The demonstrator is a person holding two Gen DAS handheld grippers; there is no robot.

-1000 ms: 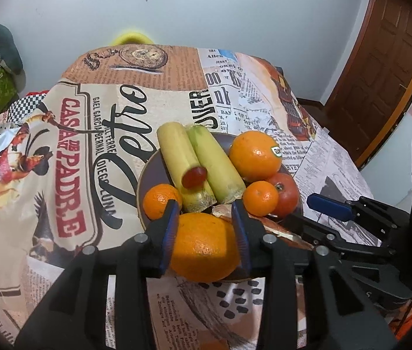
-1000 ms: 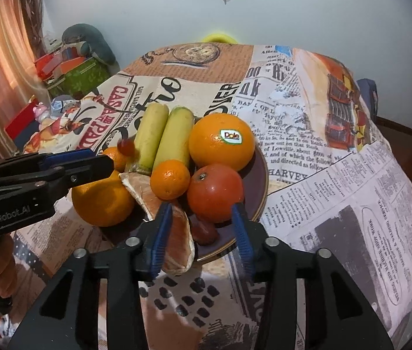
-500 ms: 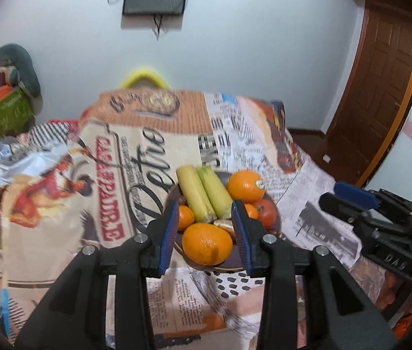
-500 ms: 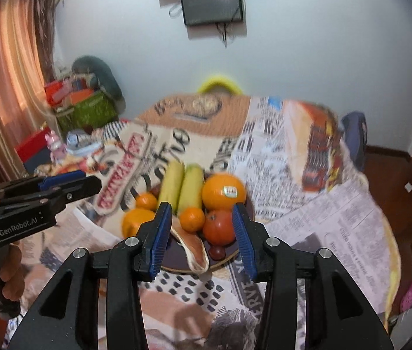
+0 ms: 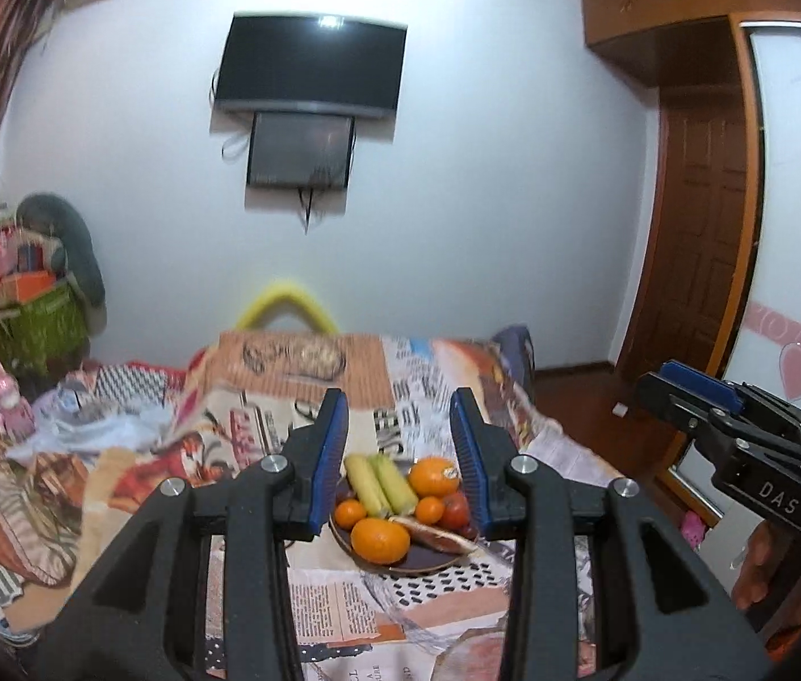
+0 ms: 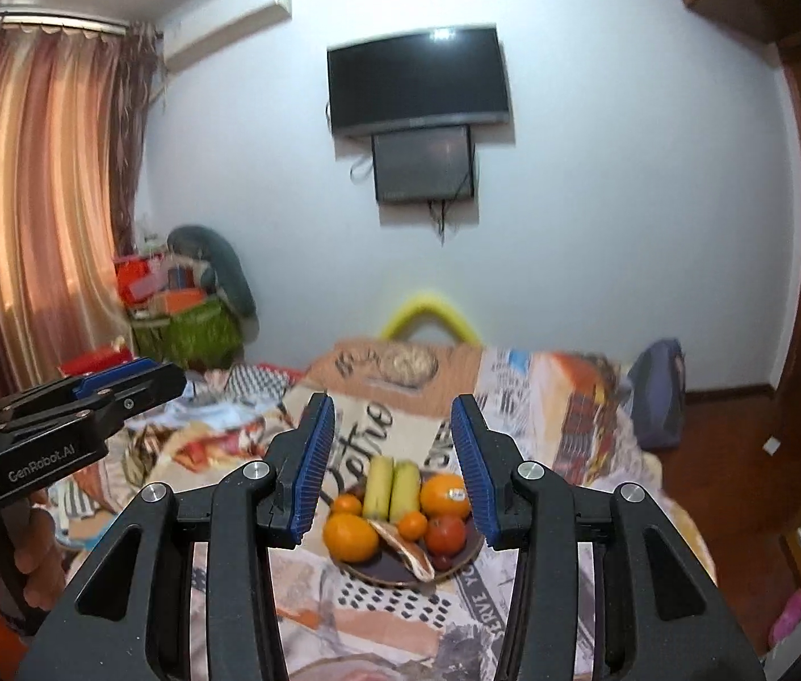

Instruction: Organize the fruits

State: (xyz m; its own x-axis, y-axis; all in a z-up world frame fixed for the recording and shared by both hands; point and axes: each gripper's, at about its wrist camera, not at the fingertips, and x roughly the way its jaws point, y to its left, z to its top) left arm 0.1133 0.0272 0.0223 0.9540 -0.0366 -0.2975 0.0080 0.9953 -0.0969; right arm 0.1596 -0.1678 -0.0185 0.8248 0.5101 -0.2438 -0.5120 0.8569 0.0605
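Observation:
A dark plate sits on the newspaper-print tablecloth and holds the fruit. On it lie a large orange at the front, two yellow-green bananas, a stickered orange, two small mandarins, a red tomato and a piece of peel. My left gripper is open and empty, well back from the plate. My right gripper is open and empty too, likewise held back.
The table has a patterned cloth that hangs over its edges. A yellow chair back stands behind it. Clutter and a green basket fill the left corner. A TV hangs on the wall. A wooden door is at the right.
My left gripper has let go of the large orange, which now lies on the plate's front. Both grippers have pulled far back and up from the plate, so the room shows.

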